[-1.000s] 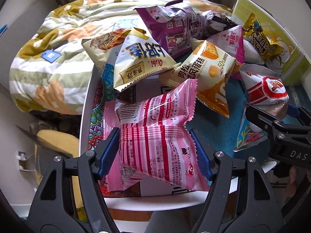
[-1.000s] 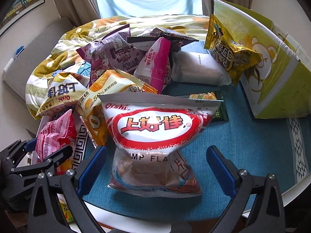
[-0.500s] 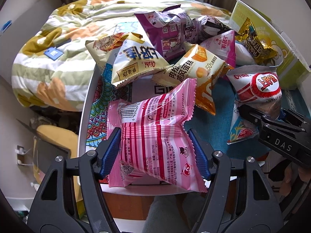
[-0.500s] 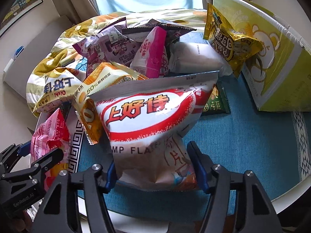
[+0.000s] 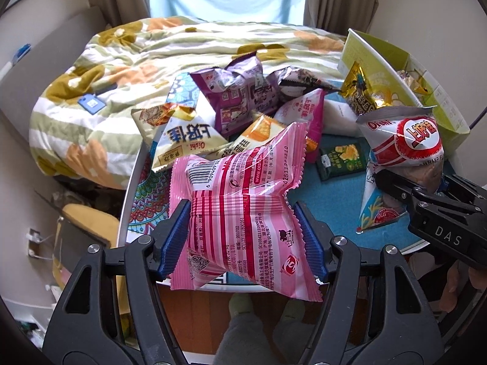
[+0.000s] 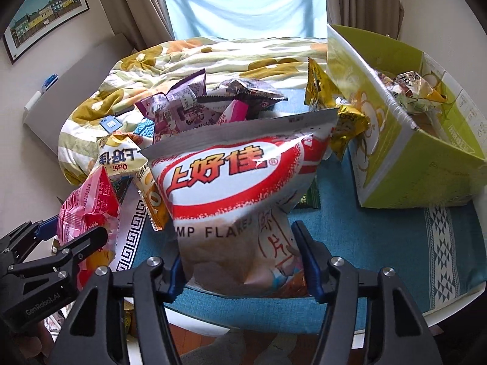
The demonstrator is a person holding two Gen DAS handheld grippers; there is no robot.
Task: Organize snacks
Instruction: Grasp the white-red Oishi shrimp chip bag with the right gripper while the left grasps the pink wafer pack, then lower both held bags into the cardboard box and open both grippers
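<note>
Here, left gripper [image 5: 242,231] nose-down, jaws on pink packet [image 5: 240,164]

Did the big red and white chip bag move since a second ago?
Yes. The red and white chip bag went up off the blue tablecloth, pinched in the right gripper, whose jaws are closing.

A heap of snack bags [image 5: 237,103] lies on the table [image 6: 380,237] before the bed [image 5: 121,60], with an open box [image 6: 404,152] holding more bags at the table's right and a small packet [image 5: 341,161] between heap and box.
</note>
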